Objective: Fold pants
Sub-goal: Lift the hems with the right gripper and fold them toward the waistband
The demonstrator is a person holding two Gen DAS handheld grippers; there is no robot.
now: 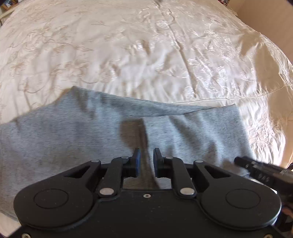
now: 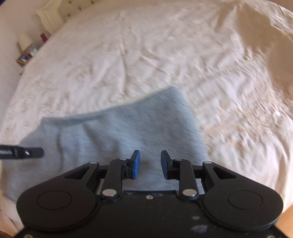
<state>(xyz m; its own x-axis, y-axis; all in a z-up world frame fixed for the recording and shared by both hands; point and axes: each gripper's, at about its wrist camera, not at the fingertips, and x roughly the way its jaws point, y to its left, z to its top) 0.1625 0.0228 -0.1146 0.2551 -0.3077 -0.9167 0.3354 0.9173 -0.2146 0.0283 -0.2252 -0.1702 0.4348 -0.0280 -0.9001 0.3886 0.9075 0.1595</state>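
Grey pants (image 1: 82, 131) lie folded flat on a cream embroidered bedspread (image 1: 128, 45); they also show in the right wrist view (image 2: 117, 131). My left gripper (image 1: 146, 159) hovers just above the pants, jaws a little apart with nothing between them. My right gripper (image 2: 150, 163) is open and empty above the pants' right part. The tip of the right gripper shows at the lower right of the left wrist view (image 1: 256, 167). The tip of the left gripper shows at the left edge of the right wrist view (image 2: 23, 152). The right wrist view is motion-blurred.
The bedspread (image 2: 164, 55) covers the whole bed around the pants. A bedside shelf with small items (image 2: 27, 53) and a white headboard (image 2: 49, 16) stand at the far left. The bed's edge drops off at the right (image 1: 274, 87).
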